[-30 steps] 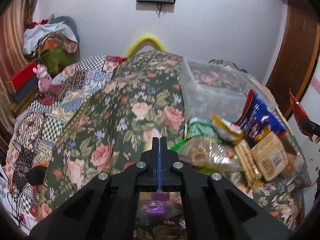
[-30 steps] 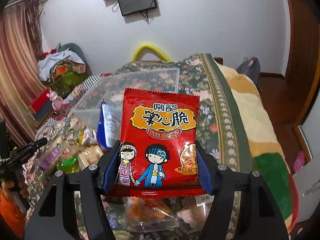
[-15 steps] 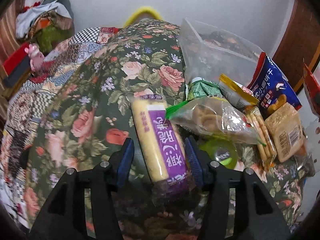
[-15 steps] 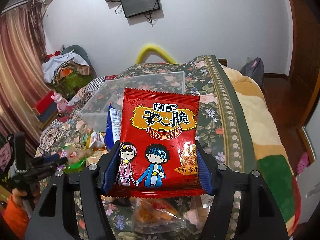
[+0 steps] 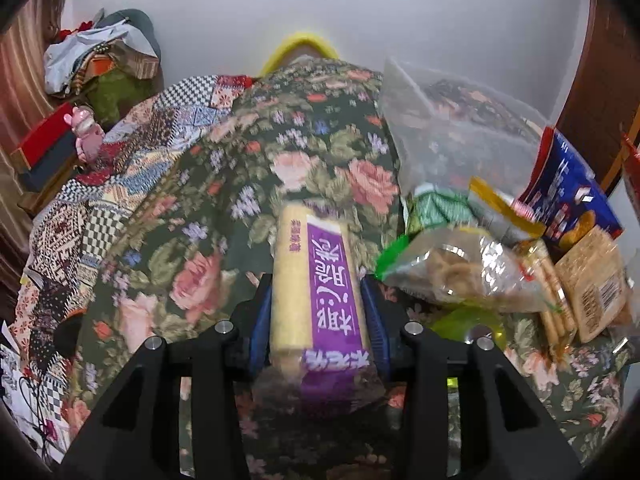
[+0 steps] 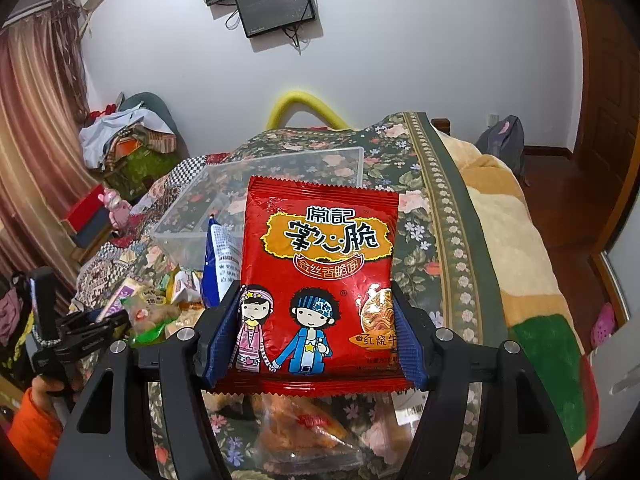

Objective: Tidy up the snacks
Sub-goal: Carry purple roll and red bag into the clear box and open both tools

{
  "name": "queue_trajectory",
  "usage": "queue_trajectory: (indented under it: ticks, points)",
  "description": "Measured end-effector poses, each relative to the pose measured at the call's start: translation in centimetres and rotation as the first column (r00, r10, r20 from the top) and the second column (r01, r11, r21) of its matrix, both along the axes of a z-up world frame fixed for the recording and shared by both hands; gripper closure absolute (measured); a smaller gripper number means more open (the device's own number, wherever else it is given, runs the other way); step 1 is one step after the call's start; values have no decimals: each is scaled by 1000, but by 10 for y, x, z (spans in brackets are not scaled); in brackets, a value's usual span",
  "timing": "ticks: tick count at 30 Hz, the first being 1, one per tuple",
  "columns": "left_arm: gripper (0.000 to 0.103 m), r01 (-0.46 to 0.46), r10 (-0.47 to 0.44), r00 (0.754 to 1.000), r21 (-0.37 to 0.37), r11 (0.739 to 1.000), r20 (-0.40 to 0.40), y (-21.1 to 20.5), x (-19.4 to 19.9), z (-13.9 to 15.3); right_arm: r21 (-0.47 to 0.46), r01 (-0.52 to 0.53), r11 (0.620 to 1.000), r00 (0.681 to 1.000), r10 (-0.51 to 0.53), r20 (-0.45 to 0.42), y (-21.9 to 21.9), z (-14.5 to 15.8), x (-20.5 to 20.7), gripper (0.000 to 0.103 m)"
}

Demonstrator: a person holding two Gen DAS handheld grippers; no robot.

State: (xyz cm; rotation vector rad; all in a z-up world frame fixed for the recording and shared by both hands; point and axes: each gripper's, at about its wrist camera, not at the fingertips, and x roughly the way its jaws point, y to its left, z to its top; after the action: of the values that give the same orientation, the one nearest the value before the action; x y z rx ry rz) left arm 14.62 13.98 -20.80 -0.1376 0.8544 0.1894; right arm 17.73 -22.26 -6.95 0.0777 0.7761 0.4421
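My left gripper is shut on a long yellow-and-purple biscuit pack and holds it over the floral bedspread. My right gripper is shut on a red noodle-snack packet with two cartoon children, held upright above the bed. A clear plastic box stands on the bed beyond the packet; it also shows in the left wrist view. A heap of snacks lies to the right of the left gripper: a clear bag of cookies, a blue packet and a biscuit stack.
A green lid or cup lies under the snack heap. More clear snack bags lie below the right gripper. The left gripper's handle shows at the left of the right wrist view. A patchwork quilt covers the bed's left side.
The left gripper was shut and empty, opened around the yellow-and-purple pack, then closed on it and lifted it. The right gripper has kept hold of the red packet and shifted slightly.
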Motion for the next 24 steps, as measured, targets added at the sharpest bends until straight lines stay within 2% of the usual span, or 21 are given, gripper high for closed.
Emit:
queue_trajectory:
  ticks: [6,14,20,24]
  points:
    - [61,18,-18,996,7,1000,93,2,5,42,6,-8,1000,999,8,42,5,11,8,39]
    - [61,93,-90,974,-6,996,206,-18,37,91,-1,-22,1000,995,22,101,22,27,26,39]
    - [61,160,-153,961,-10,987,228,-40,69,105,-37,-25,999,991,30,130,40,32,45,39]
    - [61,188,-175,961,-42,981,214,-47,94,104,-65,-29,997,992,36,121,50,26,58,39]
